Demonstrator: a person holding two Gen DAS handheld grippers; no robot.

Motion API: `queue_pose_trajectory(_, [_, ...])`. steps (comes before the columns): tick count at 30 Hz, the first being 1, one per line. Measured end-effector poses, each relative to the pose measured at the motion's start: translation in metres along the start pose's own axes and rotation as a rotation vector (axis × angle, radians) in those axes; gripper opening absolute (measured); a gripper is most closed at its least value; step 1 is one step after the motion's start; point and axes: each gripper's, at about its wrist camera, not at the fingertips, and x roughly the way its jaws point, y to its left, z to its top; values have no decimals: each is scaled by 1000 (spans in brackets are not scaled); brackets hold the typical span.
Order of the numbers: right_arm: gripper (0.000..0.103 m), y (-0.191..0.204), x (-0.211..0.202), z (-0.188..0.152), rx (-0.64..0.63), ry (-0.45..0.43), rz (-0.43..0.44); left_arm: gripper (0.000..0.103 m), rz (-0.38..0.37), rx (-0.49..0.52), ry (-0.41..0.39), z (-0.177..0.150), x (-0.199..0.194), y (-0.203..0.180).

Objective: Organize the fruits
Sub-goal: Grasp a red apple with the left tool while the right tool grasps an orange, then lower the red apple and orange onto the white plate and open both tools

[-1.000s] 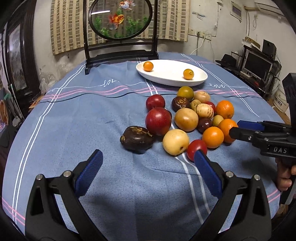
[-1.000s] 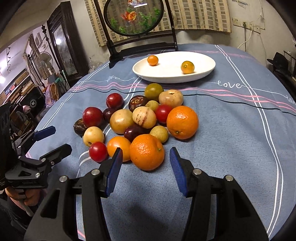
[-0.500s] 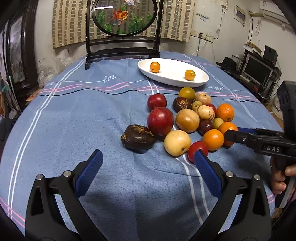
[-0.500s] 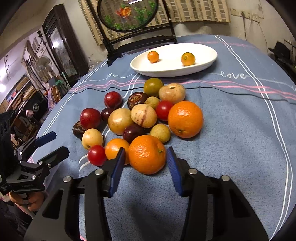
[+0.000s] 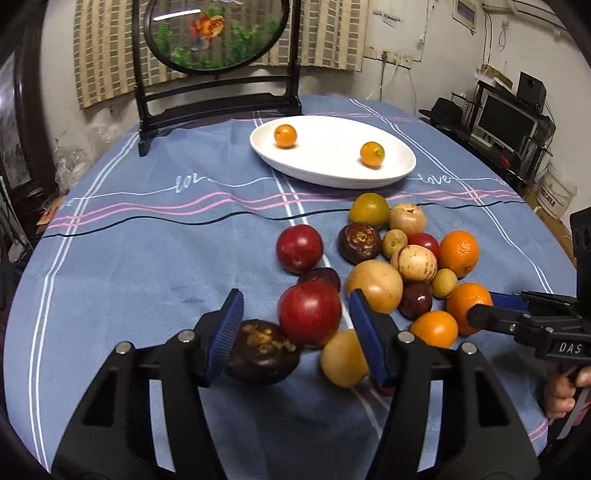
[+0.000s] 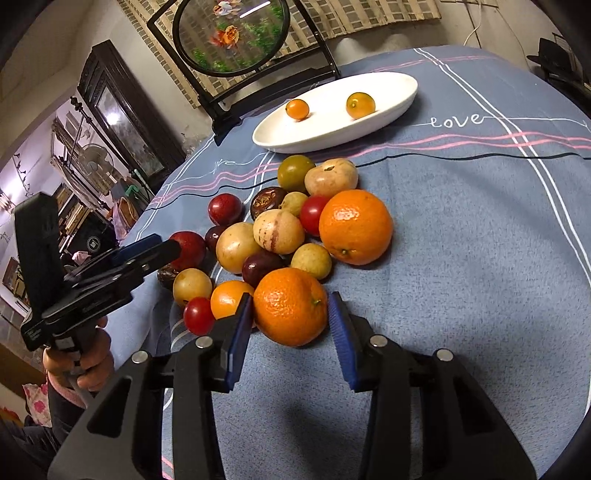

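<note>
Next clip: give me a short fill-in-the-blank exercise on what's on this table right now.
1. The white oval dish holds ____ small orange fruits.
2. The right gripper has a large ____ between its blue pads.
3. The left gripper is closing around a ____ plum.
4. The word stitched on the blue tablecloth is ____.

Missing words: two; orange; red; love

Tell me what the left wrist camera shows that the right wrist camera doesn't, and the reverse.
Only the left wrist view shows the left gripper from behind, its jaws closing around the big red fruit with gaps visible on both sides, and the monitor on a desk at the right.

Only the right wrist view shows the right gripper with its pads against the near orange, and the dark cabinet at the left.

Both show the white dish holding two small orange fruits, the fruit pile on the blue tablecloth, and the goldfish screen.
</note>
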Motion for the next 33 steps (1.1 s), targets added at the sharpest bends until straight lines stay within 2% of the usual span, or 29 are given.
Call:
queue_pose_trajectory(2, [42,-1,0,0,5,0,5,61,-7,3,8,1,3,-1])
queue_pose_trajectory(7, [42,-4,-1,0,15,0,14,47,-21,5,50,-1,12,-2])
queue_pose_trajectory(11, [42,-4,-1,0,16,0,14,46,-28,0,68,-1,18,-2])
queue_pose_trajectory(13, [42,-4,-1,0,17,0,15,41,-31,-4,72,0,20,-2])
queue_pose_trajectory(20, [42,-4,-2,0,20,0,18,40,-23,-4,67,-1,20,-3])
queue_pose_trajectory(27, [42,0,-6,0,-1,-14,12,40,-47,-18,57,4,12,-1])
queue_pose_trajectory(30, [42,10,-15,8,-65,-33,25,40,-75,2,44,16,5,-4])
queue_pose_trajectory(33, [42,18,-29,31,-109,-97,19,40,-107,23,35,40,4,-6])
